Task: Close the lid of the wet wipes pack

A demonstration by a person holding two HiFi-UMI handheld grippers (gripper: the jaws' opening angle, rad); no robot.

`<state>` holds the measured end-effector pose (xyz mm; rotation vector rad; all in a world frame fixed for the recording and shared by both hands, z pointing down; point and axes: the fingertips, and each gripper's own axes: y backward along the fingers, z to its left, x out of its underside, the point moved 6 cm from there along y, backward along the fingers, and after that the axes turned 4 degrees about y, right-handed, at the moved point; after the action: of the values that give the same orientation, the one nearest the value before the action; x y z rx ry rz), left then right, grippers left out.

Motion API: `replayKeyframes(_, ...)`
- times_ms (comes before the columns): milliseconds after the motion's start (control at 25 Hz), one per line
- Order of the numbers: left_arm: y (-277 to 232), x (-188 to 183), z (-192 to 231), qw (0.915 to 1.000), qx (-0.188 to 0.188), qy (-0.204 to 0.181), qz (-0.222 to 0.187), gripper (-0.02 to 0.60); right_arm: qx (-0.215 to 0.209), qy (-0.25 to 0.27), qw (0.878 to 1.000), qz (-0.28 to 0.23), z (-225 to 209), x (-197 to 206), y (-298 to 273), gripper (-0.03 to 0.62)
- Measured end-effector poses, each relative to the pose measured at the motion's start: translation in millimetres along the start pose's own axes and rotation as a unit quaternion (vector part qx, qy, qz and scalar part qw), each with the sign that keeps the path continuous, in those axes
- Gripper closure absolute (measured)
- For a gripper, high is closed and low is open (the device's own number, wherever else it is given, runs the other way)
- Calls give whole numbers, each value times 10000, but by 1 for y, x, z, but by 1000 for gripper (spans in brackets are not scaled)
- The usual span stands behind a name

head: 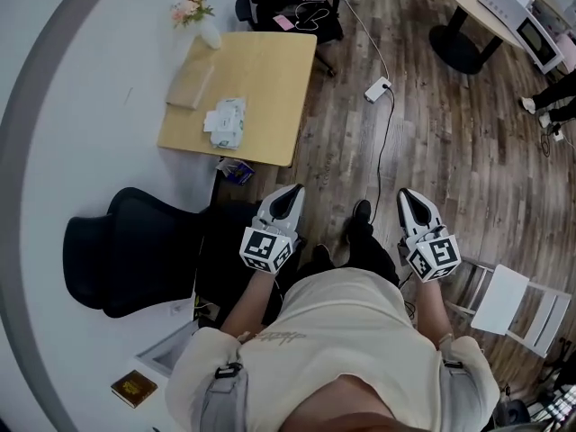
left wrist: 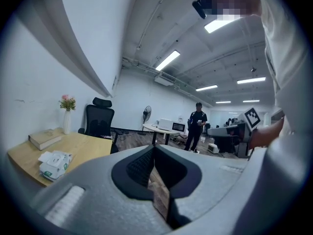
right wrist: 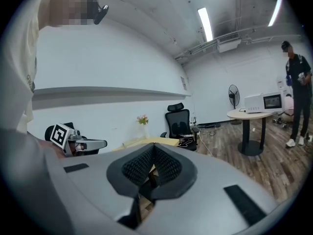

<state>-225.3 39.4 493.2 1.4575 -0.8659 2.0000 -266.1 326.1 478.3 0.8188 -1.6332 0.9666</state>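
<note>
The wet wipes pack [head: 227, 122], white and green, lies on the small wooden table [head: 270, 70] near its front edge. It also shows at the lower left of the left gripper view as the pack [left wrist: 55, 163]; its lid is too small to make out. My left gripper [head: 290, 196] and right gripper [head: 410, 198] are held close to my body over the floor, well short of the table. Both are shut, jaws meeting at the tips with nothing between them, as seen on the left gripper [left wrist: 154, 149] and the right gripper [right wrist: 153, 149].
A book [head: 190, 85] and a vase of flowers [head: 202, 23] sit on the table's far side. A black office chair [head: 126, 250] stands at my left, a white folding chair [head: 517, 309] at my right. A person [left wrist: 197, 125] stands by a round table [right wrist: 250, 114].
</note>
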Motion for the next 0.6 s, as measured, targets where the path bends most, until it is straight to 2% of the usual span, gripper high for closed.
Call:
replayKeyframes(160, -51, -13, 3, 9997, -204, -118, 93, 563, -143, -163, 9997, -97, -52, 0, -32, 592)
replayKeyframes(440, -150, -46, 1, 9992, -380, -114, -25, 563, -336, 104, 9989, -300, -151, -28, -85, 592)
replayKeyframes(600, -189, -65, 0, 9987, -489, -93, -122, 563, -512, 336, 9979, -230, -188, -40, -110, 592)
